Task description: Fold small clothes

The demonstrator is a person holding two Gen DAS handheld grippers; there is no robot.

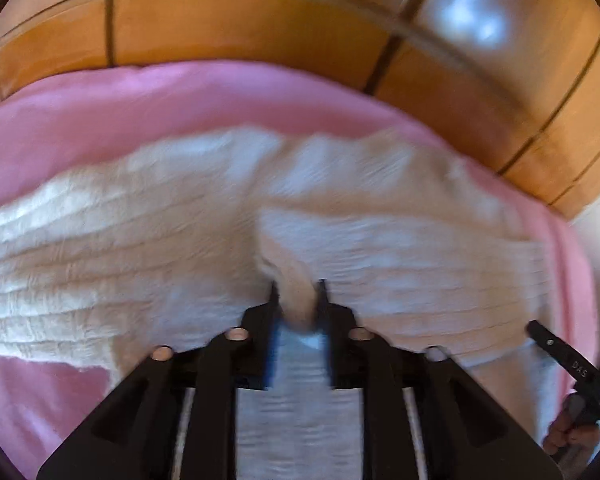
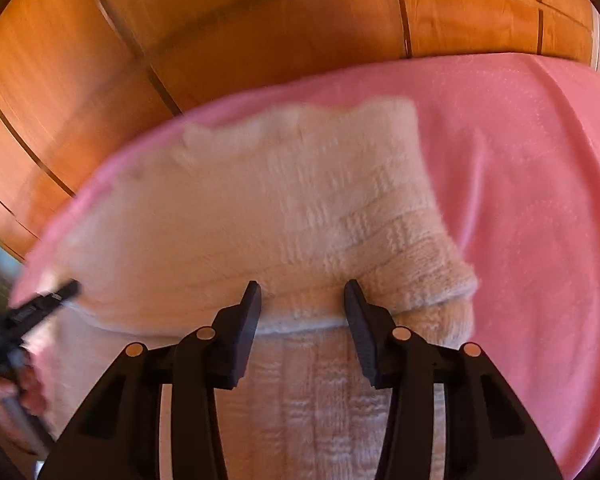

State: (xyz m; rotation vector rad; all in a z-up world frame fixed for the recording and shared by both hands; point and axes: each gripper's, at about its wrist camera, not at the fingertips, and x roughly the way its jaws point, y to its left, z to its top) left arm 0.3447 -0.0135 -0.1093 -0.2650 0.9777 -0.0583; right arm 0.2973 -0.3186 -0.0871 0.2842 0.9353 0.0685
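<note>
Two grippers over cream cloth (image 1: 380, 240), "DAS" on right gripper (image 1: 572, 364)

We find a pink sheet (image 2: 540, 184) covering the support surface; what lies beneath it we cannot tell. Directly on the sheet lies one cream ribbed cloth (image 1: 140, 240), rumpled, part doubled over itself. Sheet edges run close to a wooden panelled wall (image 2: 80, 60).

I see bare pink sheet (image 2: 540, 184) wide open to the right of the cream garment (image 2: 260, 208); wooden wardrobe panels (image 1: 240, 28) wall off the far edge. My grippers work close together; each crowds the other's side.
</note>
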